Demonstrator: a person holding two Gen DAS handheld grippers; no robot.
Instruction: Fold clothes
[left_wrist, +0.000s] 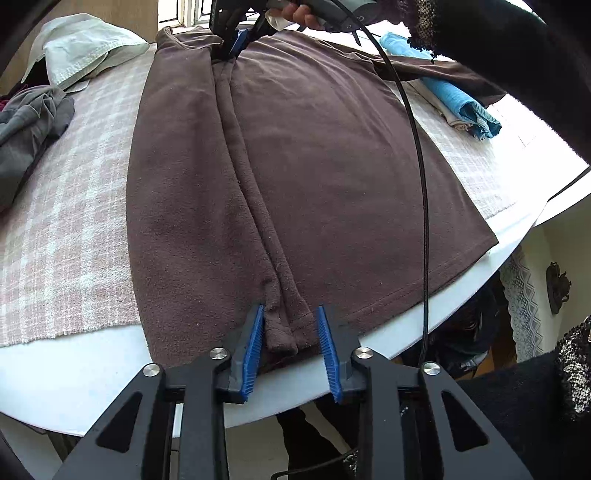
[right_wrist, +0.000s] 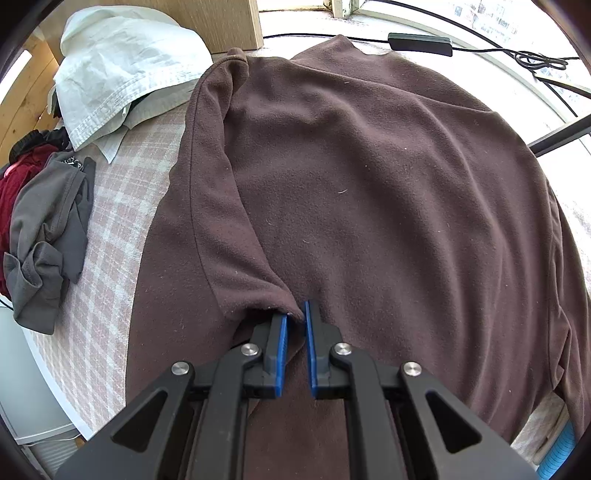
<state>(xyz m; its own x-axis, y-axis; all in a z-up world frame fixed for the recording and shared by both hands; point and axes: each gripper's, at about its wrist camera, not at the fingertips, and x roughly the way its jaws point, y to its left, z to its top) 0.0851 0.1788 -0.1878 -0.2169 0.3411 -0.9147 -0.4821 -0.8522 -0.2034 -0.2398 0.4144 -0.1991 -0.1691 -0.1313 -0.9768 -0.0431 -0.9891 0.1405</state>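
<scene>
Left edge, left wrist view: crumpled grey garment (left_wrist: 31, 122) and a pale shirt (left_wrist: 85, 48) heaped at the far side of the bench (left_wrist: 74, 373), both unfolded. A checked cloth (left_wrist: 66, 206) covers most of the bench top.

Centre: brown fleece top (left_wrist: 295, 166) lies flat on the checked cloth, hem toward the near bench edge. Its left side is already turned in over the body; the folded edge runs as a long ridge from the far end down to the hem.

Left claw (left_wrist: 291, 343): jaws spread, straddling the bunched hem end of that ridge. One pad looks to touch the cloth, but no pinch.

Right claw (right_wrist: 295, 321): jaws nearly pressed together, pinching the edge of the folded-in flap, near the armpit as far as I can tell. In the left wrist view it sits at the far end of the ridge, hand behind it.

Right of centre: the other side of the fleece is still laid out flat, one sleeve trailing off to the right. A folded blue garment (left_wrist: 454, 96) rests beyond it.

Judgement: first lengthwise fold about set; right side, sleeve and crosswise fold remain, plus the heaped clothes.

Unclear: right sleeve end cut off by a dark arm in the corner; the collar is hard to make out; how much cloth the right claw grips is hidden between its pads.
</scene>
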